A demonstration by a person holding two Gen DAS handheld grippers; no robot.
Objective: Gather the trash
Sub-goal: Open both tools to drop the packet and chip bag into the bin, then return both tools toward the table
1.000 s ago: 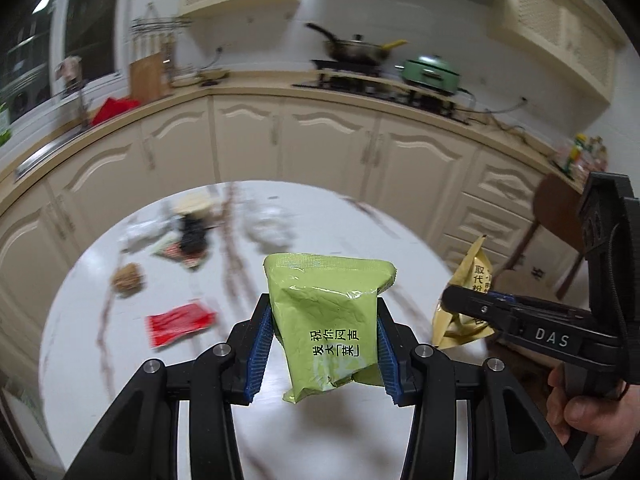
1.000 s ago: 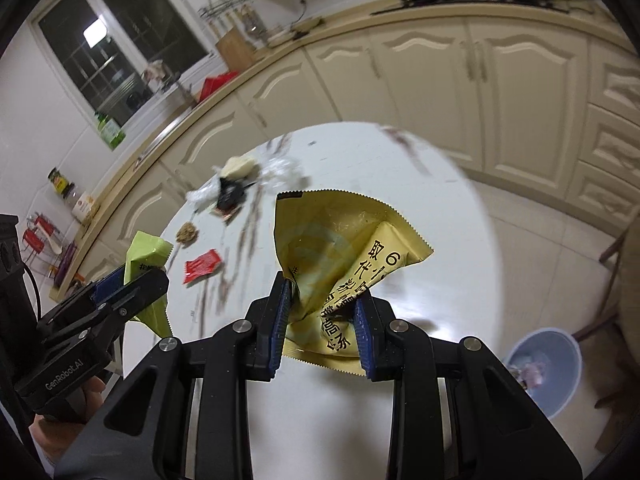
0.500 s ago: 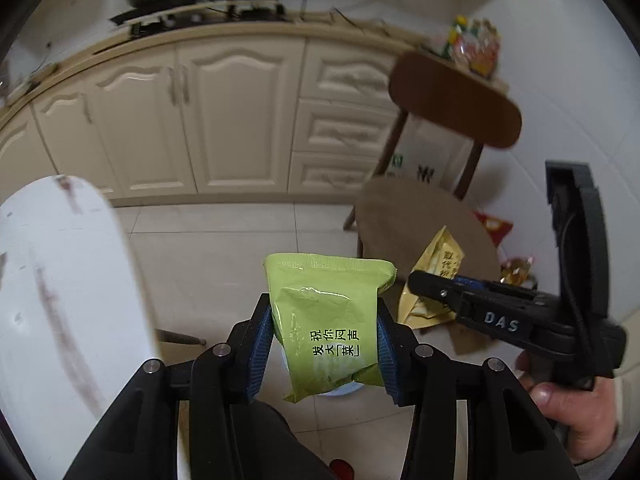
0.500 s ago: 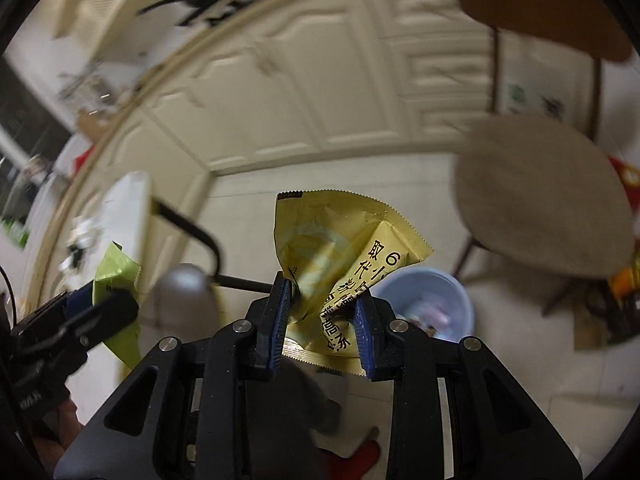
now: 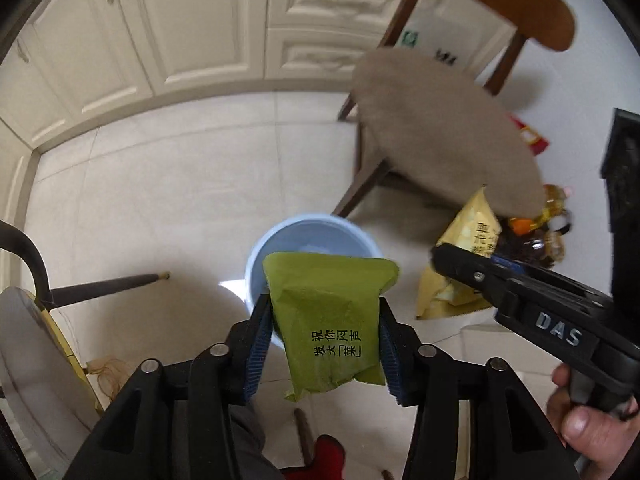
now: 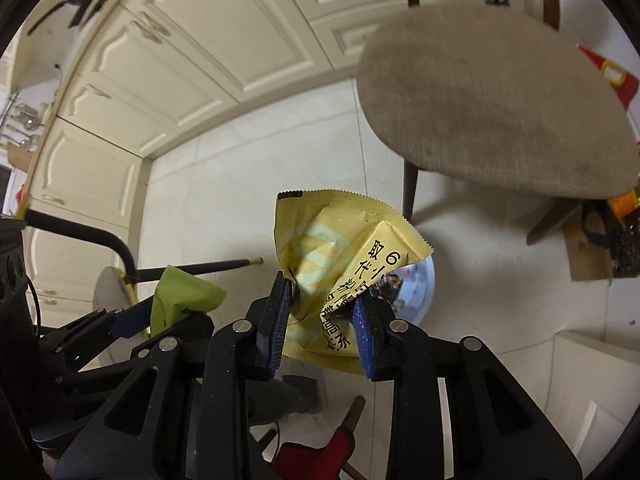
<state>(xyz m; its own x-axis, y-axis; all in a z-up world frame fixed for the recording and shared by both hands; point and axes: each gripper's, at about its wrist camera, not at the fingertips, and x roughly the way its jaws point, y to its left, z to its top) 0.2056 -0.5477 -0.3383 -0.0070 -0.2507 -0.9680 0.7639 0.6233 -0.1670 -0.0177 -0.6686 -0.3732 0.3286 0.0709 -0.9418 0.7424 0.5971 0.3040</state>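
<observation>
Hovering over the blue bin (image 5: 308,236), left gripper (image 5: 324,344), jaws just easing apart, has the green packet (image 5: 326,320) w/ right gripper (image 6: 322,320) clamped on the yellow wrapper (image 6: 340,264), both light, crinkly, slippery film, best pinched mid-body.

A green packet (image 5: 326,328) and a crumpled yellow packet (image 6: 340,268) hang above a pale blue bin (image 5: 280,240), seemingly holding trash.

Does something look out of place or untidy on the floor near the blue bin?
Yes. Beyond the chair, red packets and bottles sit loose on the floor. The blue bin itself stands upright; nothing has spilled around it.
</observation>
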